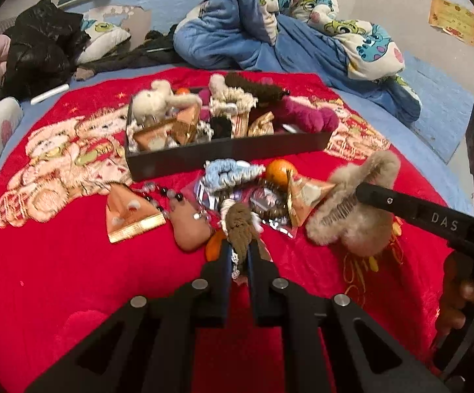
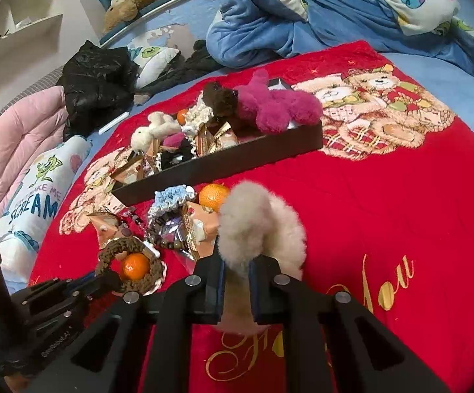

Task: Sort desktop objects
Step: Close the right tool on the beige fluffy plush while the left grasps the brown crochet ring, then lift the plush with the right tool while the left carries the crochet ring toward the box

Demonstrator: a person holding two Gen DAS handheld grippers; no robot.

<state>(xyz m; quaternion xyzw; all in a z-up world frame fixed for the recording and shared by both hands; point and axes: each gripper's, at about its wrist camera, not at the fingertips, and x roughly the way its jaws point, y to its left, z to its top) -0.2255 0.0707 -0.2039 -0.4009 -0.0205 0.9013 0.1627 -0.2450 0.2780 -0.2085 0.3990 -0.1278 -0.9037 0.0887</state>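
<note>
From the left wrist camera, the left gripper (image 1: 239,255) is clamped on a brown crocheted scrunchie (image 1: 239,226) at the near edge of a small pile on the red blanket (image 1: 73,278). Beyond the pile stands a black tray (image 1: 224,155) crowded with plush clips and wrapped packets. To the right, the right gripper (image 1: 358,193) pinches a beige fluffy hair clip (image 1: 358,226), which lies just beside an orange (image 1: 280,171). From the right wrist camera, the right gripper (image 2: 237,281) has its fingers closed on the beige fluffy hair clip (image 2: 256,229), while at lower left the left gripper (image 2: 106,283) holds the brown crocheted scrunchie (image 2: 129,262), through whose ring a second orange (image 2: 135,266) shows.
</note>
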